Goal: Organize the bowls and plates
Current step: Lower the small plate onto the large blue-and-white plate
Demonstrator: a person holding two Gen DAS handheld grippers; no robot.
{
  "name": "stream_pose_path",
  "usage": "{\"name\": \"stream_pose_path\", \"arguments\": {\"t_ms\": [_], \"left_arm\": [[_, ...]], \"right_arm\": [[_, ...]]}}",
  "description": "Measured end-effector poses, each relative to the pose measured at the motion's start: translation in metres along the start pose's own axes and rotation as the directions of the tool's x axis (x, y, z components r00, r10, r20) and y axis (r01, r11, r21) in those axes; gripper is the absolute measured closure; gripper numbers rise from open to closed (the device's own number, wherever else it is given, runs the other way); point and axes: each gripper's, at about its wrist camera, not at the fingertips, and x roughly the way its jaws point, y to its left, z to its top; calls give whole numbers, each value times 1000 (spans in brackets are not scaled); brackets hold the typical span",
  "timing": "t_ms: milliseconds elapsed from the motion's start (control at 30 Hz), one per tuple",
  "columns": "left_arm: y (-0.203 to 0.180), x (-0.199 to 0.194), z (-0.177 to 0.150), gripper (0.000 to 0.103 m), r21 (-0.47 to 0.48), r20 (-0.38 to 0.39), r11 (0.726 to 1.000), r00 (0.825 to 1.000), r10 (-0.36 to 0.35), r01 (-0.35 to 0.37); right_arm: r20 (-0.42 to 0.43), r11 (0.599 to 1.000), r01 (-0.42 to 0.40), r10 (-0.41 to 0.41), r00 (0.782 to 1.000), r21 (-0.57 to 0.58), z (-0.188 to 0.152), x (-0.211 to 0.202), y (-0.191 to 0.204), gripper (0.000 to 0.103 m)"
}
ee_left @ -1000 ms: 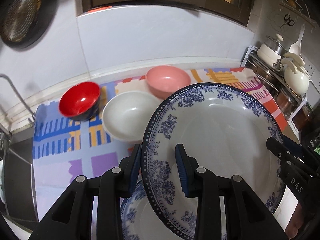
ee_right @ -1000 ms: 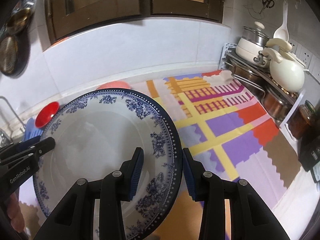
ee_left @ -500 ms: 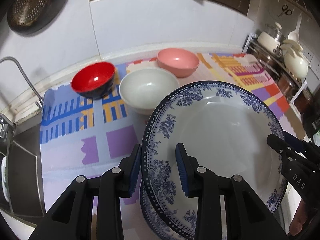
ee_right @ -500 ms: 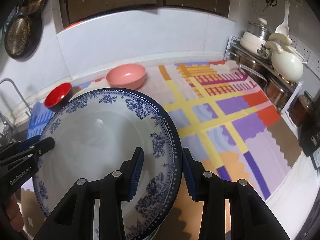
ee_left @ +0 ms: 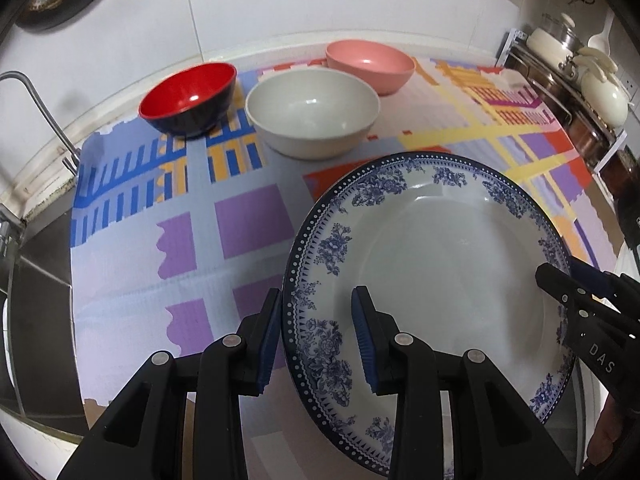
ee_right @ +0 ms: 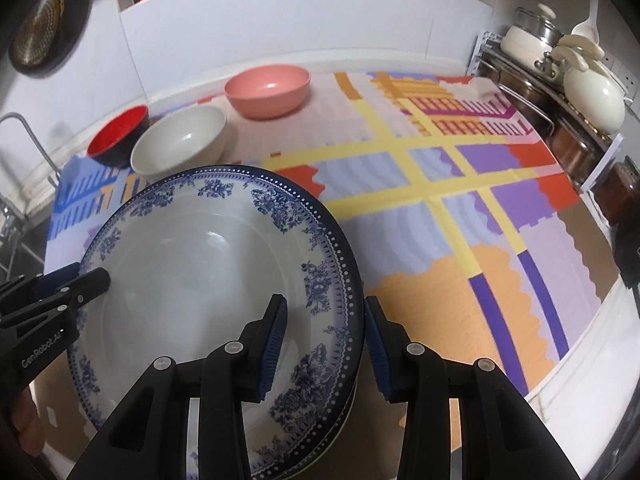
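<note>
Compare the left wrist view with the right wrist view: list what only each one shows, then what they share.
Only the left wrist view: the left tongs straddling the plate's left rim, and the red bowl's whole inside.

Only the right wrist view: the right tongs straddling the plate's right rim, the orange patch of mat, and a second rim edge under the plate, near the bottom of the frame.

Both: the blue-and-white plate, white bowl, pink bowl, patterned mat and the cream kettle.
</note>
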Motion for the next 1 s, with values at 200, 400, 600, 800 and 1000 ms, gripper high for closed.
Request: {"name": "stream_pose_path", "arguments": {"t_ms": [200, 400, 600, 800, 1000], "left_arm": [[0, 9, -7, 68, 2, -35, 1000, 999, -2, 2], [-2, 15, -10, 68, 11, -58, 1000, 998, 1, 0], [-1, 19, -12, 67, 13, -78, 1000, 997, 3, -2], [-2, 23, -13, 67, 22, -94, 1000, 996, 6, -4], [-4, 26, -13, 67, 32, -105, 999, 994, 12, -9]], "right_arm": [[-42, 1000, 5, -5, 999, -16, -6, 9, 2, 63], [-69, 1000, 6, -8, 998, -25, -9, 15, 3, 63], [-92, 1000, 6, -9, 996, -28, -11, 20, 4, 63], [-108, 999, 6, -10, 994, -33, -11, 24, 4, 63], [-121, 999, 6, -10, 993, -37, -11, 26, 5, 63]]}}
